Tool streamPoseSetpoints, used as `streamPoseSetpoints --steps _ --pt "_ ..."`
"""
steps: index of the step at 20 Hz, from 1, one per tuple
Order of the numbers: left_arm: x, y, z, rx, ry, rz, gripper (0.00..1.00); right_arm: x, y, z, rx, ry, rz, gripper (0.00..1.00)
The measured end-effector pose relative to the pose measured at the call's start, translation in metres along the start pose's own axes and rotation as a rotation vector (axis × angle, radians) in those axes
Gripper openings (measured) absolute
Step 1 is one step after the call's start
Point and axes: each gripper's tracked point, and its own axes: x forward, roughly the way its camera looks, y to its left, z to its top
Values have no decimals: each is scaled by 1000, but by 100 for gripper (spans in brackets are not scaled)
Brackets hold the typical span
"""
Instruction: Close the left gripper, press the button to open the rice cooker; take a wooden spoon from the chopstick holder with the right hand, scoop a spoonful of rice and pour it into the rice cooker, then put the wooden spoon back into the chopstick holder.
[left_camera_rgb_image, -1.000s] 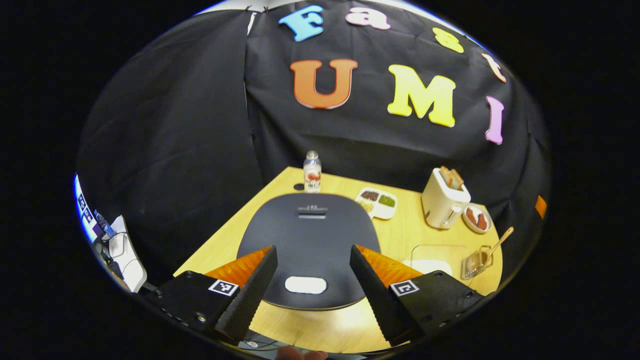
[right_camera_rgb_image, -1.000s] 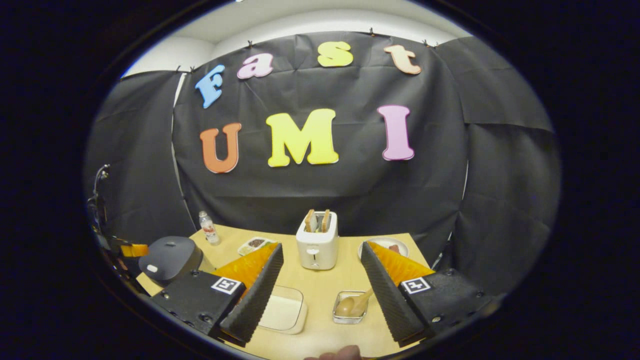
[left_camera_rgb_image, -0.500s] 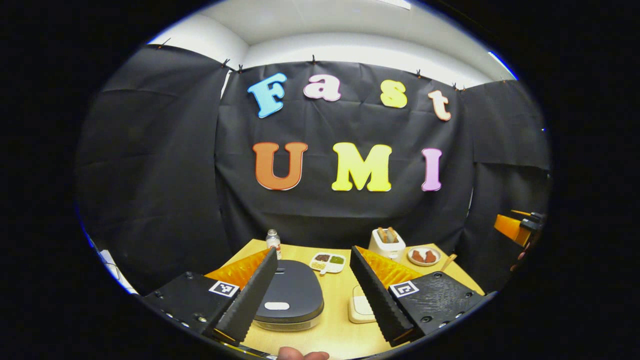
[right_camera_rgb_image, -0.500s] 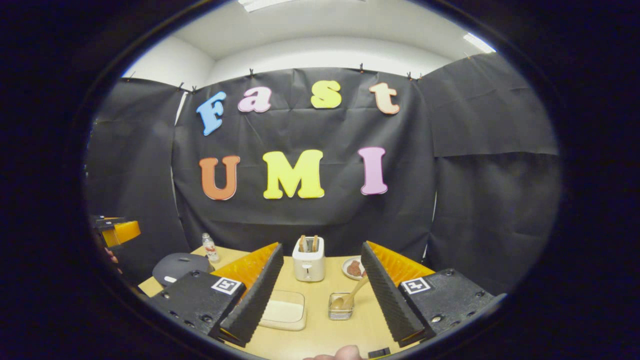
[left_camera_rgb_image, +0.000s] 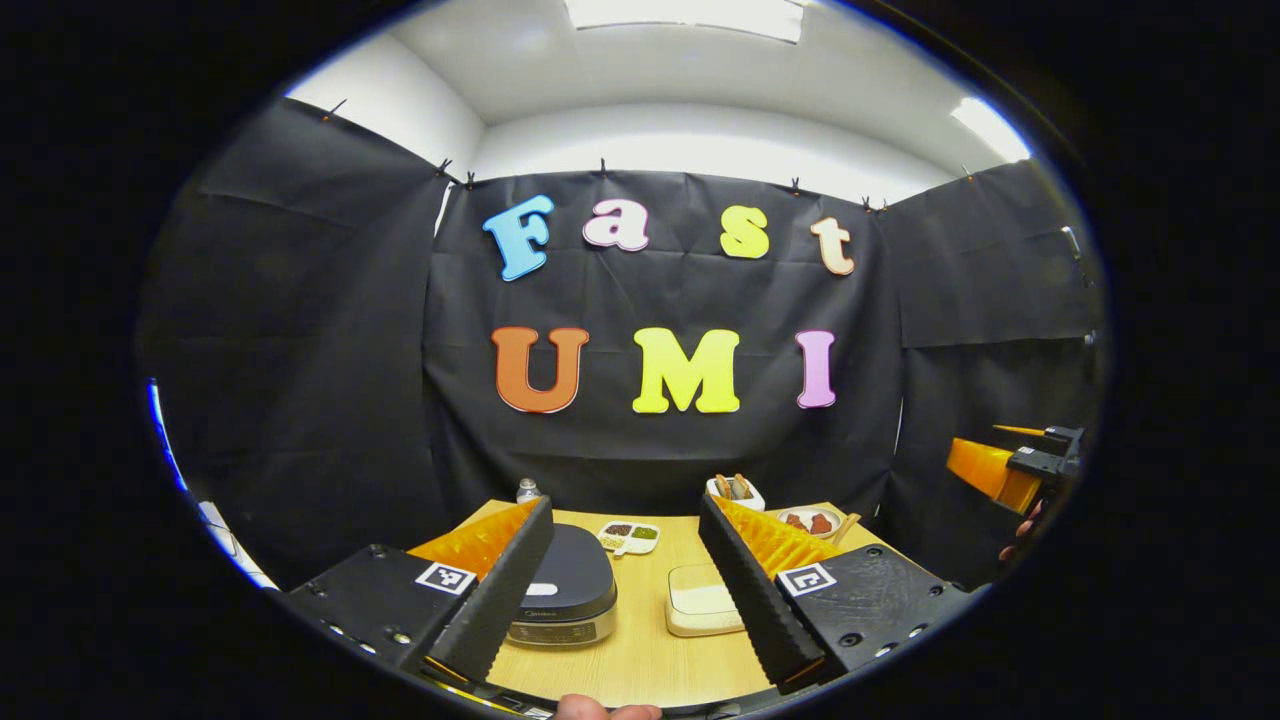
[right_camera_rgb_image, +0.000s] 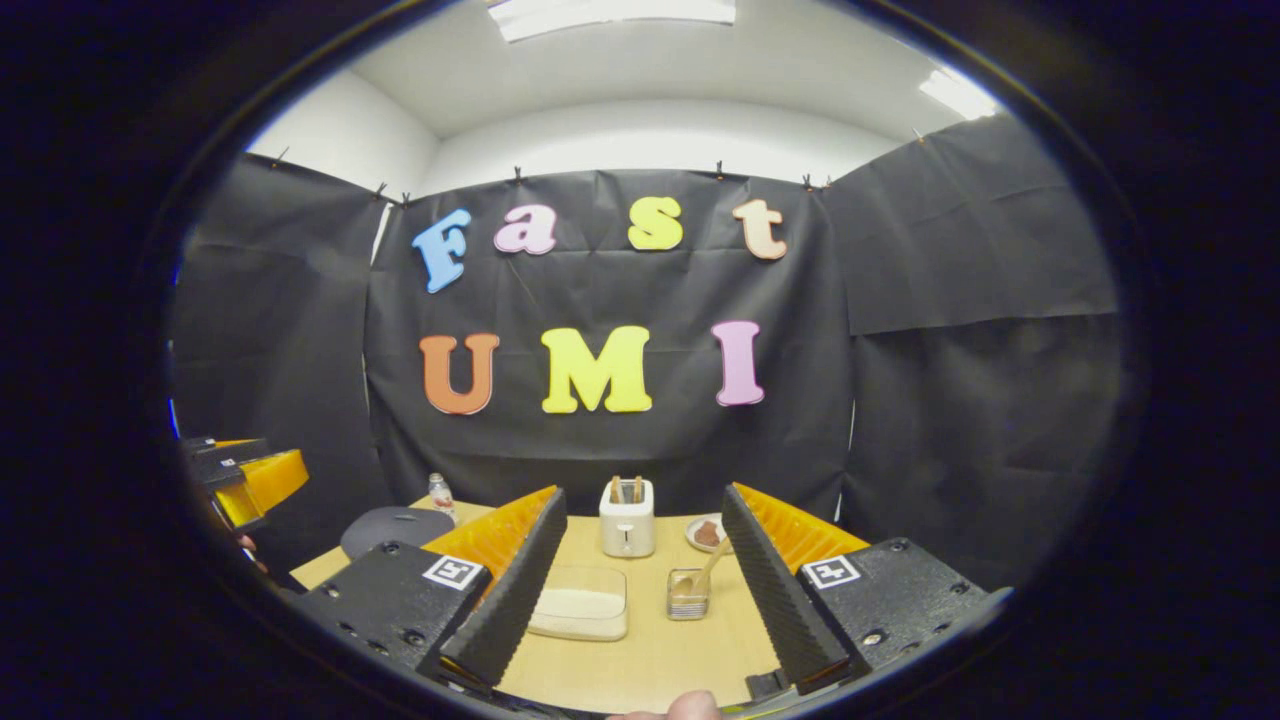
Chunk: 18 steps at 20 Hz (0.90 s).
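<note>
Left gripper view: left claw (left_camera_rgb_image: 628, 590) level above rice cooker (left_camera_rgb_image: 568, 588), fingers apart; right claw (right_camera_rgb_image: 645, 590) likewise apart.

A matt dark rice cooker (left_camera_rgb_image: 570, 585) with a shiny metal band sits on the smooth wooden table (left_camera_rgb_image: 640, 660), by a clear holder (right_camera_rgb_image: 688, 595) and wooden spoon (right_camera_rgb_image: 708, 572).

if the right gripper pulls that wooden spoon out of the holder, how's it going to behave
The spoon looks like stiff wood, so it probably won't bend. It leans loose against the holder's rim, so it may swing when gripped. The holder looks small and light, and might tip or drag along.
</note>
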Motion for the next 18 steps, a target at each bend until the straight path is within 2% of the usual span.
streamPoseSetpoints --steps 7,13,18 --pt "-18 -31 9 10 -40 -42 94 -15 -6 -1 24 -12 -7 100" --pt "-18 -35 13 8 -49 -49 94 -19 -23 -1 38 -8 -34 99" --pt "-19 -26 11 16 -51 -37 94 -20 -16 -4 35 2 -29 100"
